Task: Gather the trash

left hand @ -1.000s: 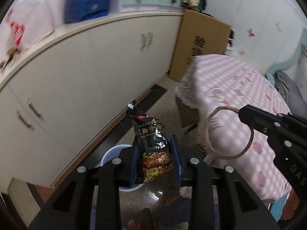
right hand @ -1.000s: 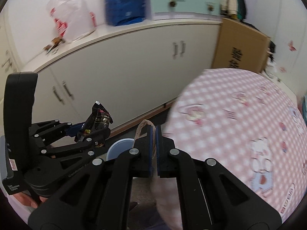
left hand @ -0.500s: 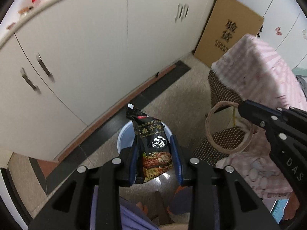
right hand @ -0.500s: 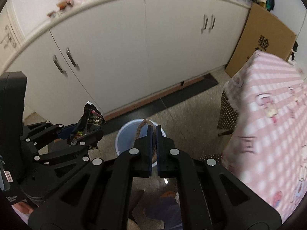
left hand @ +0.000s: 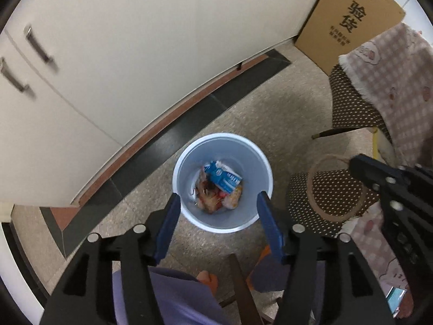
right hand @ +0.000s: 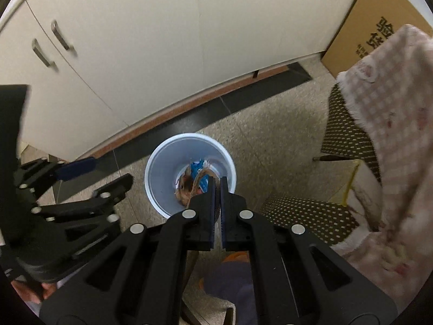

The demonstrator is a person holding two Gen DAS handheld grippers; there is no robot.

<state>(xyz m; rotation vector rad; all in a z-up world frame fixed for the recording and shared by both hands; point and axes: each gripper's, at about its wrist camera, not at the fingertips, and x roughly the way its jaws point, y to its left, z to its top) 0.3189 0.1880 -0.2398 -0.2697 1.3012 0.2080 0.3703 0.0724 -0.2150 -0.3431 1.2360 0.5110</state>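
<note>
Left gripper (left hand: 217,218): my jaws just opened, nothing between them.
Right gripper (right hand: 215,189): clamped on a loop (left hand: 328,187).
Trash (left hand: 219,187): in bin (left hand: 186,170).
Box (left hand: 349,19): Chinese writing, "验货".

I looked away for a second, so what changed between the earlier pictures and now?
The left gripper came down over the blue bin; its jaws have just been opening, and the snack bag they held is gone from between them. The right gripper also came down, unchanged: shut on the brown ring.
</note>
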